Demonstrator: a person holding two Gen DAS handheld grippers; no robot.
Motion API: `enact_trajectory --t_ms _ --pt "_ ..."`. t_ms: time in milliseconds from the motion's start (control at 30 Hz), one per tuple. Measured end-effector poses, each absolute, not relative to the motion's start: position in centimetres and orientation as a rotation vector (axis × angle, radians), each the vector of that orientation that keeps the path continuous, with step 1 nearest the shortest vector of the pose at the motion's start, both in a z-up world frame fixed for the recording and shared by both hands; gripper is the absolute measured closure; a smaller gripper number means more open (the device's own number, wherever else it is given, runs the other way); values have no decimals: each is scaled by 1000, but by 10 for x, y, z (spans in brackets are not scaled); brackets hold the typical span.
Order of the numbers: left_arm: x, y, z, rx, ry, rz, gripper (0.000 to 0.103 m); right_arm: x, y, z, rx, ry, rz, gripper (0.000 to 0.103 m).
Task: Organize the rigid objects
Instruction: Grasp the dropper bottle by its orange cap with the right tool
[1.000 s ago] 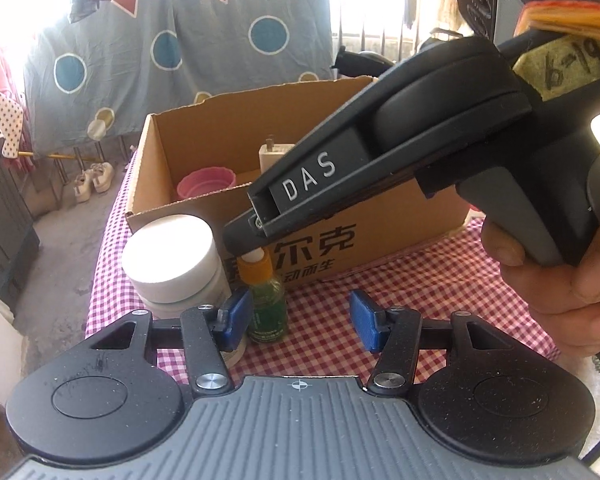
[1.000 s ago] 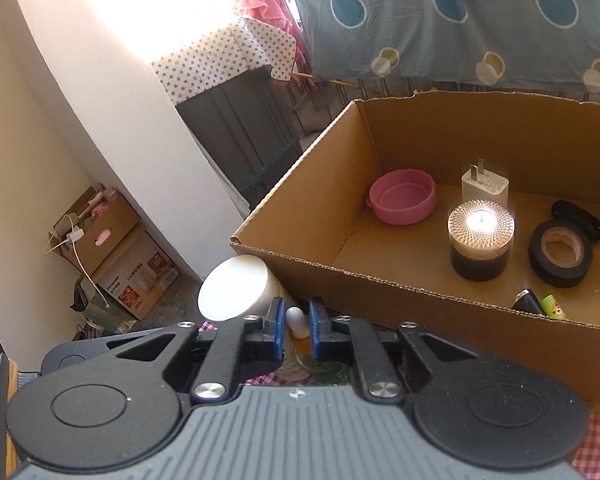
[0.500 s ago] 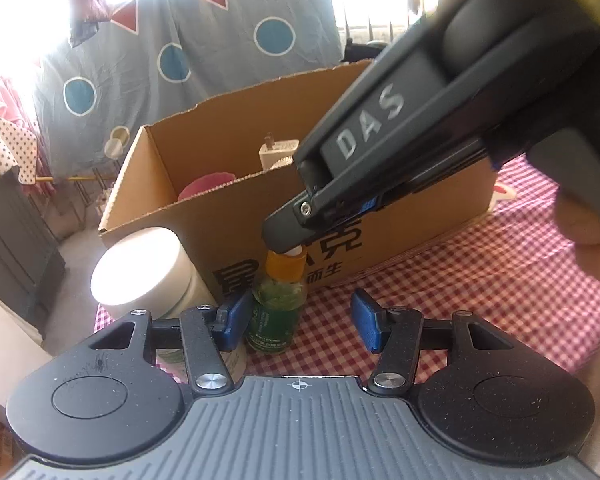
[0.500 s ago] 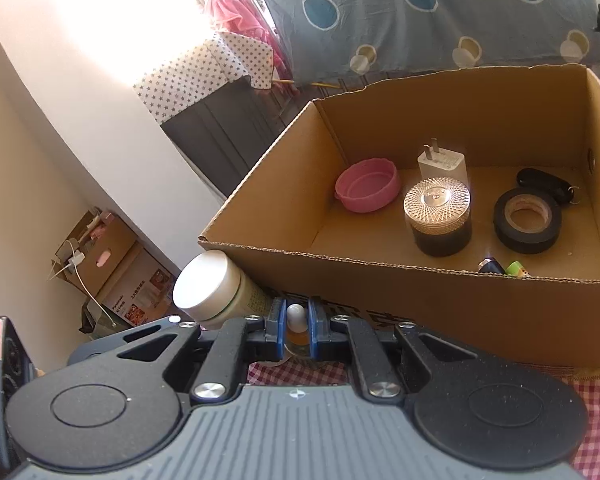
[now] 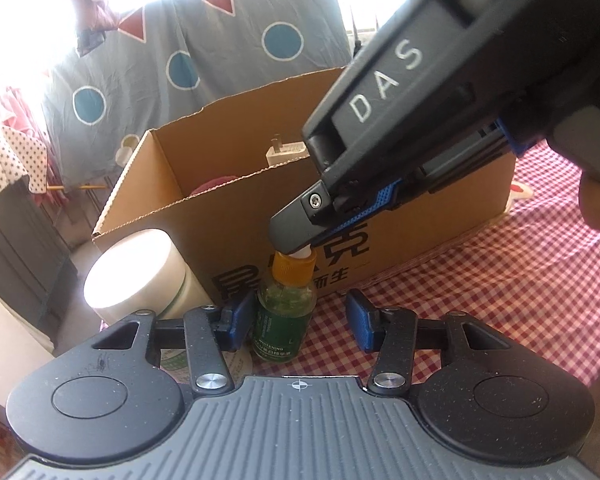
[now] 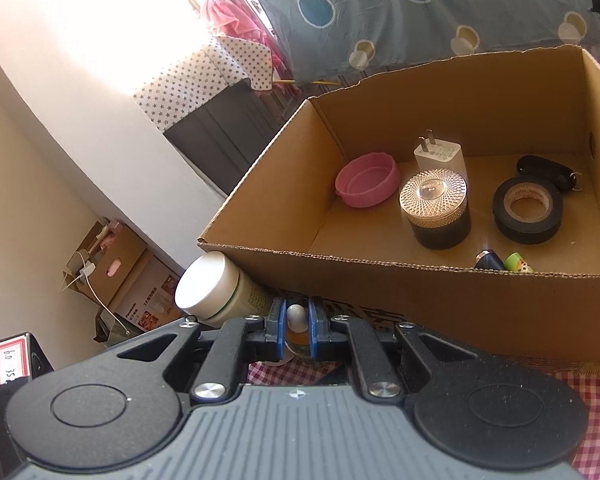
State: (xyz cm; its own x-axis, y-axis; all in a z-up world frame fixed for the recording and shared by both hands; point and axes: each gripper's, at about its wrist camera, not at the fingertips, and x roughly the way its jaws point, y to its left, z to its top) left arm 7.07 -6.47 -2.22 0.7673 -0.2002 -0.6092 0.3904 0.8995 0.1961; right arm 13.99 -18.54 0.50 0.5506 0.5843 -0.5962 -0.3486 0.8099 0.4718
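Observation:
A small green dropper bottle (image 5: 284, 312) with an orange collar and white tip stands on the checked cloth in front of the cardboard box (image 5: 228, 224). My right gripper (image 6: 296, 320) is shut on the bottle's white tip (image 6: 296, 315); it shows from outside in the left wrist view (image 5: 296, 236). My left gripper (image 5: 298, 320) is open, its left pad close beside the bottle. A white-lidded jar (image 5: 136, 272) stands left of the bottle, also in the right wrist view (image 6: 208, 288).
The box (image 6: 380, 272) holds a pink lid (image 6: 368, 184), a white charger (image 6: 438, 152), a faceted-lid jar (image 6: 434, 208), black tape (image 6: 528, 210), a black key fob (image 6: 544, 170) and small items at the front. Red checked cloth (image 5: 500, 280) covers the table.
The right gripper stayed shut on the bottle tip while its view rose and tilted over the box. In the left view the bottle and box appear closer.

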Motion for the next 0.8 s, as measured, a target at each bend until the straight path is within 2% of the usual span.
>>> enact_trajectory --t_ms 800 --pt "78 -71 -27 289 630 -378 55 139 -184 7 316 816 571 89"
